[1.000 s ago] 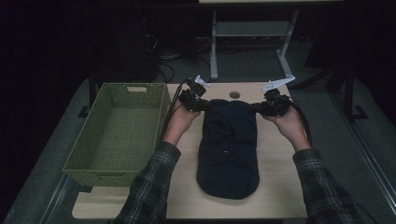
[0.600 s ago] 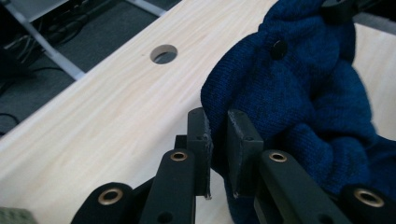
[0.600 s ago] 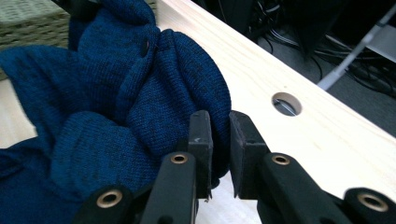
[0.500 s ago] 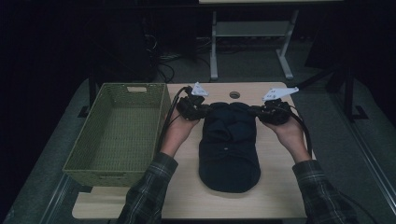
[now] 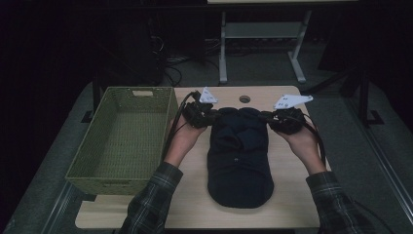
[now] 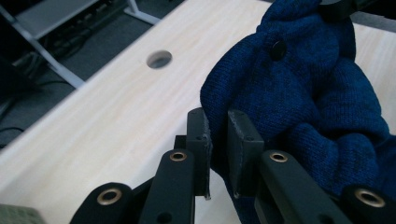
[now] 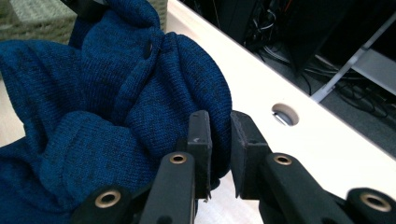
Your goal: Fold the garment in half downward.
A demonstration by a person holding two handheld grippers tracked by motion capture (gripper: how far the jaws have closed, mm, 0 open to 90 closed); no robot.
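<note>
On the table: pale wooden tabletop (image 5: 292,195) with a round hole.
Basket: green woven rectangular basket (image 5: 122,141), left of the garment.
Garment: dark blue knitted garment (image 5: 238,156), lying mid-table, far corners pinched.
Left gripper (image 6: 217,140): clamped on its far-left corner.
Right gripper (image 7: 219,140): clamped on its far-right corner.

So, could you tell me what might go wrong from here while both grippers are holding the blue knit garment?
The left gripper and right gripper each pinch only a thin fold at the edge of the garment, so the knit could slip out. The bunched far end could shift unevenly if one side lets go. The basket sits close beside the left hand, which might knock it.
</note>
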